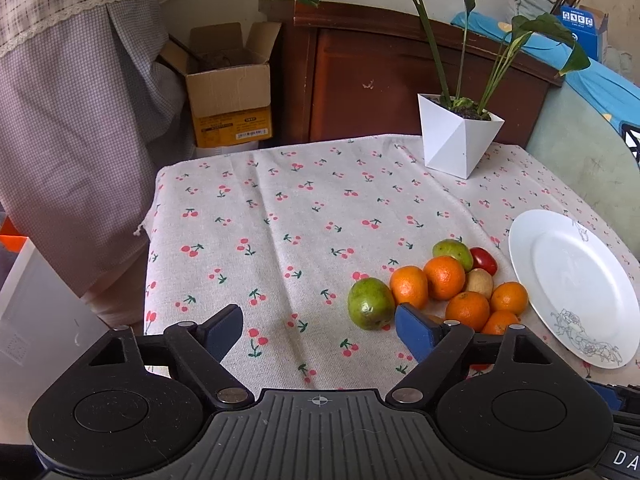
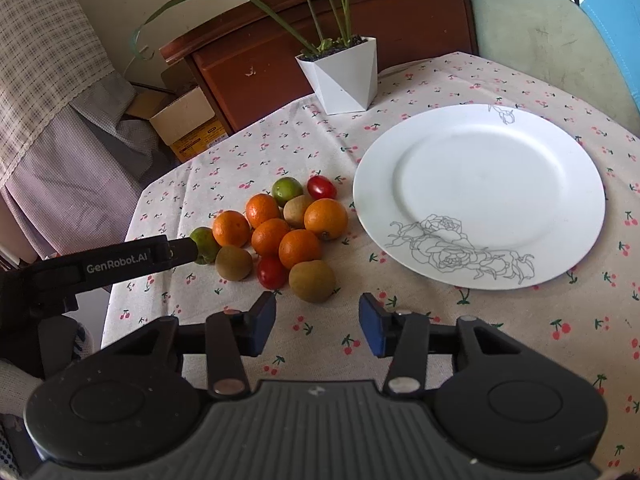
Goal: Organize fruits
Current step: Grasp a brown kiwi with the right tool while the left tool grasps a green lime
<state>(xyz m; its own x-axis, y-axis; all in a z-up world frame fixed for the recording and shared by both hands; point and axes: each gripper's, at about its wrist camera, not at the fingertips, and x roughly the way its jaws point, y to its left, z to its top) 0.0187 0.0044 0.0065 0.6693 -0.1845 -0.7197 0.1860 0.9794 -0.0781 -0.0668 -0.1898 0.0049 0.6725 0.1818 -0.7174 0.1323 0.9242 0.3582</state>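
A heap of small fruit lies on the cherry-print cloth: several oranges [image 2: 300,248], brown kiwis [image 2: 312,281], red tomatoes [image 2: 272,273] and two green fruits [image 2: 286,190]. A white plate [image 2: 480,196] with a rose drawing sits right of the heap, with nothing on it. My left gripper [image 1: 320,330] is open just above the cloth; a green fruit [image 1: 370,303] lies beside its right finger. My right gripper [image 2: 318,322] is open and empty, just in front of the nearest kiwi. The left gripper's finger [image 2: 184,249] shows touching the heap's left green fruit [image 2: 206,245].
A white faceted plant pot [image 1: 456,140] stands at the far side of the table. A cardboard box [image 1: 230,92] and a wooden cabinet [image 1: 380,76] are behind the table. The table's left edge [image 1: 150,240] drops beside a checked curtain.
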